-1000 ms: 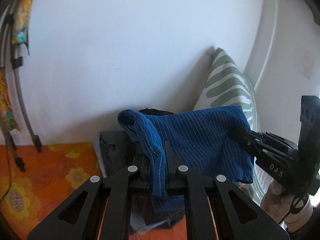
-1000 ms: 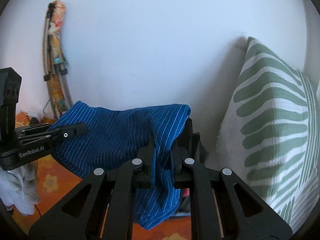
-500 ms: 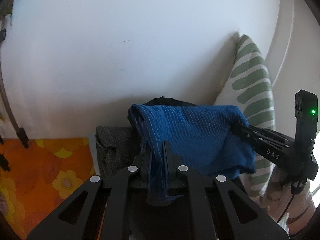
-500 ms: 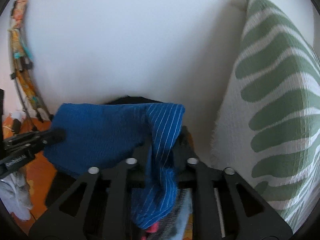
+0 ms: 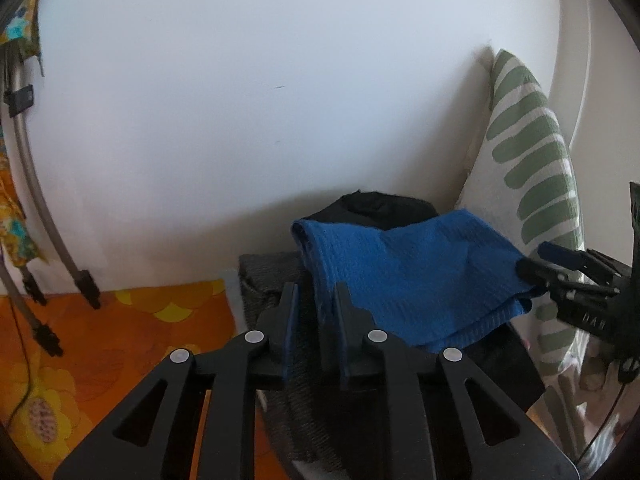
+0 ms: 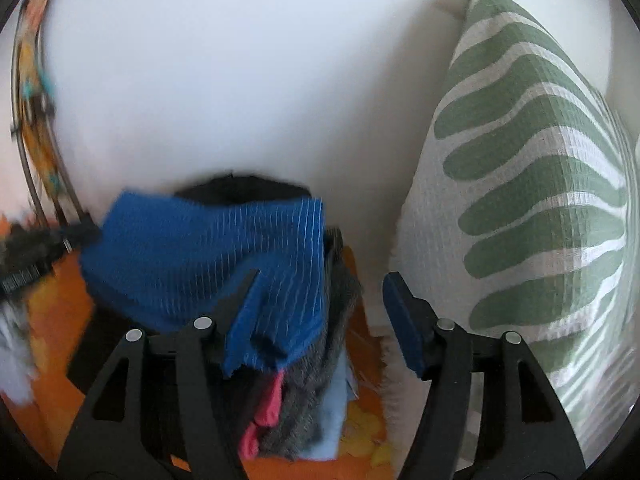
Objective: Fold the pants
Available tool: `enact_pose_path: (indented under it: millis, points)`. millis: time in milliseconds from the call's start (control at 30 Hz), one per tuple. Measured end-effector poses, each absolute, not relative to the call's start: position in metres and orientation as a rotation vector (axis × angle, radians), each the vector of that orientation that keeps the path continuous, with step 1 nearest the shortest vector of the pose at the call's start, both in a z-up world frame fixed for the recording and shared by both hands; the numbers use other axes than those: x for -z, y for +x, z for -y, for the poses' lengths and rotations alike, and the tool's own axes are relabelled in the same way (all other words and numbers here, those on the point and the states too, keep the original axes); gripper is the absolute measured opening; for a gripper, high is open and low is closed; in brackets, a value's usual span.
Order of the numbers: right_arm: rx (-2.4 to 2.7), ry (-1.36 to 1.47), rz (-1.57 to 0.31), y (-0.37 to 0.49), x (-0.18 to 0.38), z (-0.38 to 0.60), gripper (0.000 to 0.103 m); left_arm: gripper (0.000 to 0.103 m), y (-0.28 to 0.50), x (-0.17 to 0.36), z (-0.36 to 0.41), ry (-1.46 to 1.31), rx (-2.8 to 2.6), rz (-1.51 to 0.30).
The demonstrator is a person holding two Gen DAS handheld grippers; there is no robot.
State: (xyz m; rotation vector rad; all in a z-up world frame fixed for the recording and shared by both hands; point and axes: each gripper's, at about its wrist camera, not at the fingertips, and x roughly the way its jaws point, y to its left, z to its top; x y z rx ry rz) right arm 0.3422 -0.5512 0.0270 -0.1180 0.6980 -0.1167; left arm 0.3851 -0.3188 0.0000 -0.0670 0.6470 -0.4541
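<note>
The folded blue pinstriped pants (image 5: 412, 276) lie on top of a pile of folded clothes (image 5: 276, 276) against the white wall. My left gripper (image 5: 315, 300) is open at the pants' left edge, with the fabric between its jaws but not pinched. My right gripper (image 6: 320, 300) is open wide at the pants' (image 6: 208, 268) right edge, which drapes over its left finger (image 6: 240, 304). In the left wrist view the right gripper (image 5: 560, 276) sits at the pants' right corner. In the right wrist view the left gripper (image 6: 44, 244) is blurred at the far left.
A green-and-white leaf-patterned cushion (image 6: 528, 208) leans against the wall right of the pile. The pile (image 6: 304, 392) holds grey, pink and light blue clothes. An orange flowered sheet (image 5: 100, 344) covers the surface. A folded stand with metal legs (image 5: 36, 216) leans at the left.
Both grippers have opened and released the pants, which have come down onto the pile of clothes. The right gripper opened wide.
</note>
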Motion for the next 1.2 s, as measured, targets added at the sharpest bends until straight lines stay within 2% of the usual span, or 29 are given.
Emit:
enact_pose_path:
  millis: [200, 533, 600, 733, 800, 1000, 1133, 1200]
  points:
    - [0.179, -0.136, -0.767, 0.323, -0.01, 0.558, 0.064, 0.016, 0.375, 0.002, 0.3, -0.043, 0.419, -0.677]
    - [0.185, -0.057, -0.732, 0.268, -0.03, 0.558, 0.064, 0.016, 0.314, -0.027, 0.282, -0.003, 0.441, -0.649]
    - [0.179, -0.05, -0.716, 0.256, -0.038, 0.552, 0.064, 0.029, 0.298, -0.037, 0.279, 0.011, 0.446, -0.627]
    - [0.164, -0.032, -0.677, 0.226, -0.057, 0.538, 0.064, 0.034, 0.264, -0.057, 0.27, 0.029, 0.466, -0.586]
    - [0.146, -0.008, -0.645, 0.206, -0.071, 0.528, 0.064, 0.044, 0.247, -0.067, 0.266, 0.025, 0.478, -0.569]
    - [0.108, -0.01, -0.572, 0.159, -0.099, 0.492, 0.065, 0.062, 0.196, -0.094, 0.251, 0.024, 0.502, -0.511]
    - [0.085, 0.005, -0.536, 0.127, -0.107, 0.468, 0.072, 0.068, 0.16, -0.109, 0.24, 0.039, 0.515, -0.467]
    - [0.081, -0.005, -0.523, 0.11, -0.109, 0.454, 0.073, 0.073, 0.147, -0.114, 0.234, 0.039, 0.523, -0.454]
